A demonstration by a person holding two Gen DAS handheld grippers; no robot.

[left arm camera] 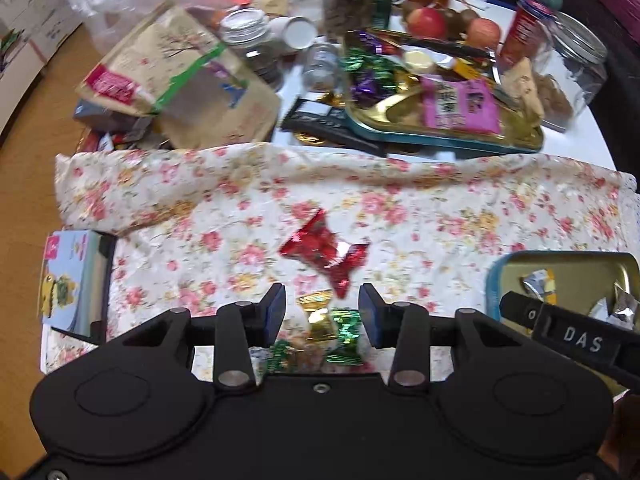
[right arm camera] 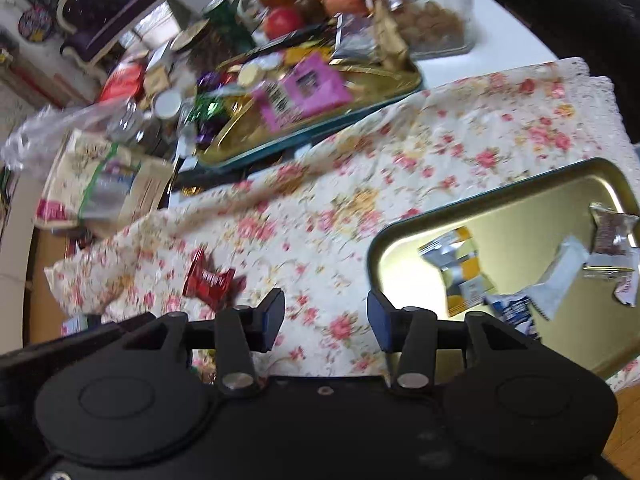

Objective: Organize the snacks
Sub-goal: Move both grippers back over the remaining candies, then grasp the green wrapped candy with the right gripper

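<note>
Left gripper (left arm camera: 322,312) was held with jaws apart, nothing clamped; a gold candy (left arm camera: 318,314) and green candy (left arm camera: 346,336) were seen lying on the cloth in the gap, pads not touching them. A red candy (left arm camera: 326,254) was seen just above, mid-frame. Right gripper (right arm camera: 326,318) was likewise held apart and empty over bare floral cloth (right arm camera: 360,160), with the red candy (right arm camera: 210,278) at lower left. A teal-rimmed gold tin (right arm camera: 500,184) with a few wrapped snacks (right arm camera: 460,268) was seen at right. The upper frame was crowded: a second gold tray (left arm camera: 400,120) of sweets, a paper bag (left arm camera: 180,80), jars, apples (left arm camera: 428,22), a plastic bag. A white table (left arm camera: 580,128) was partly covered by the cloth; wood floor was seen at left.
</note>
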